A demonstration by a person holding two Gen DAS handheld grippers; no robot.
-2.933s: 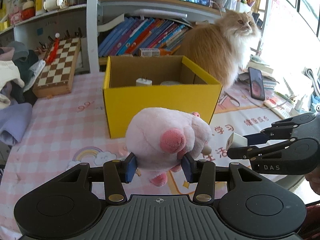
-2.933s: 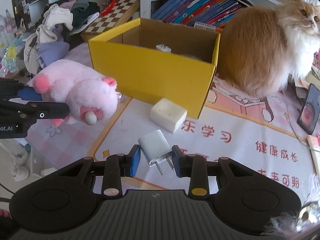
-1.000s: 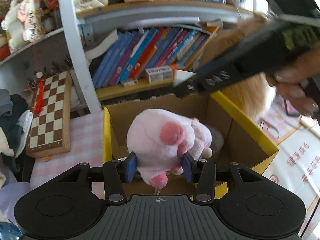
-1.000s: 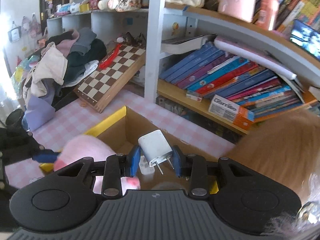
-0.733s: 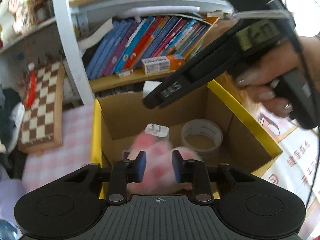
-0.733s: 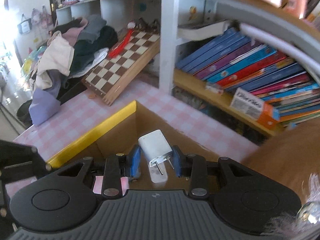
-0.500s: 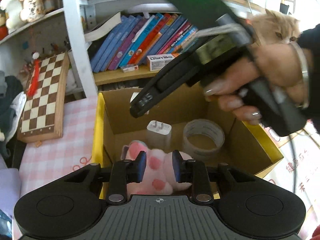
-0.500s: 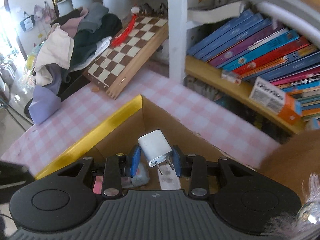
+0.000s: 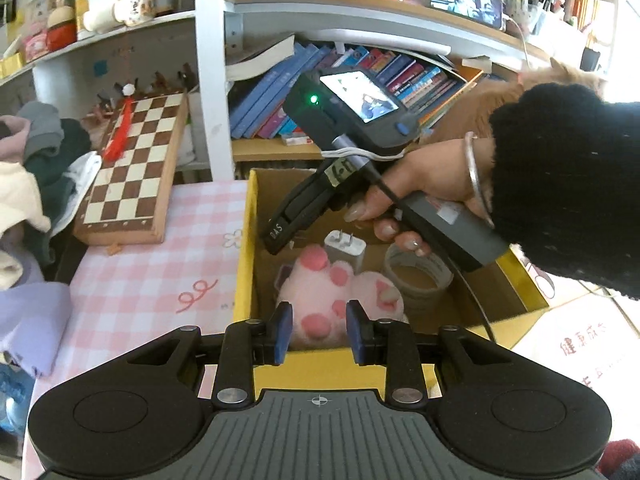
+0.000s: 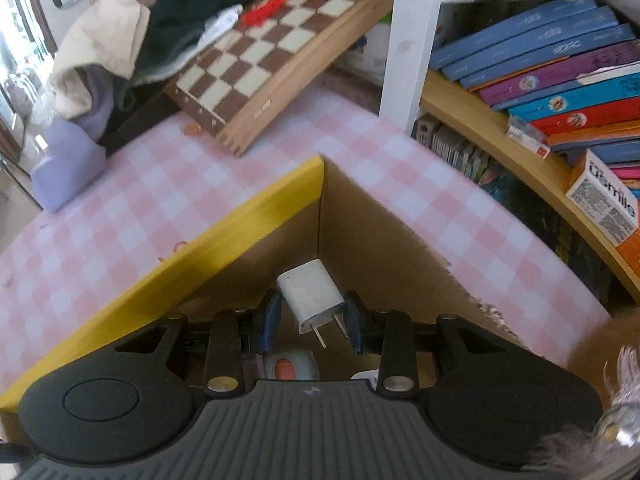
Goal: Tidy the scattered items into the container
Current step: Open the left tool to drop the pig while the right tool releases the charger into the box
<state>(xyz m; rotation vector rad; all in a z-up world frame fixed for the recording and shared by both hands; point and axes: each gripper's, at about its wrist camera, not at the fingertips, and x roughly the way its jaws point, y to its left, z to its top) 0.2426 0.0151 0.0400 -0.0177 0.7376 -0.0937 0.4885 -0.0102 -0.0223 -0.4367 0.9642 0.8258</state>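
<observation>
The yellow cardboard box (image 9: 245, 248) stands on the pink checked table. The pink plush toy (image 9: 332, 296) lies inside it beside a white charger (image 9: 345, 249) and a tape roll (image 9: 420, 276). My left gripper (image 9: 319, 334) is open and empty above the box's near wall, over the plush. My right gripper (image 10: 311, 320) is shut on a white plug adapter (image 10: 310, 294) and holds it over the box's inside corner (image 10: 320, 208). The right gripper also shows in the left wrist view (image 9: 280, 236), reaching into the box.
A wooden chessboard (image 9: 136, 168) leans at the back left beside a pile of clothes (image 9: 36, 168). Shelves of books (image 10: 560, 80) stand behind the box. An orange cat (image 9: 500, 108) sits at the back right. A small grey and orange item (image 10: 286, 366) lies on the box floor.
My left gripper opened and dropped the pink plush into the box, then drew back. My right gripper carried the white adapter over the box and lowered it inside.
</observation>
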